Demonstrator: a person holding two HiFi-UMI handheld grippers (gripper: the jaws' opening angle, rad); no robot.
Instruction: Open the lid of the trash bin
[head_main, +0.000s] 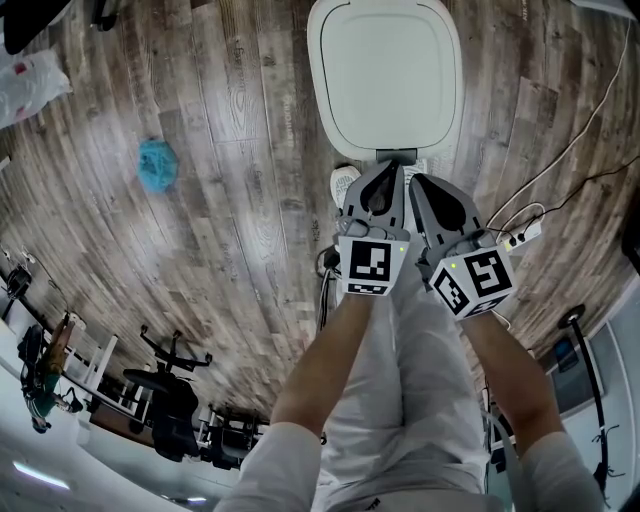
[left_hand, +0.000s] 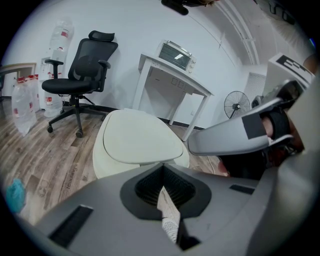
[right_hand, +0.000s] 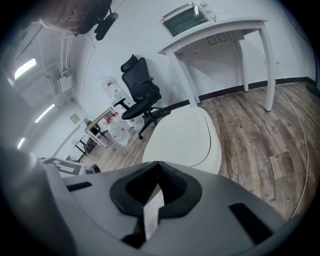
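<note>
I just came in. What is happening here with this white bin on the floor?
A person stands over the trash bin, holding a gripper in each hand. The left gripper and the right gripper are side by side at the bin's near edge, both shut with nothing between their jaws. The lid lies closed, and neither gripper seems to touch it.

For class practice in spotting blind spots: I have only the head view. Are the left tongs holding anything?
Observer: No. The left gripper view shows the left tongs shut and empty.
Operator: And the right tongs?
Observer: The right tongs are shut and empty too.
Operator: What stands beyond the bin?
Observer: A white table with an oven on it.
</note>
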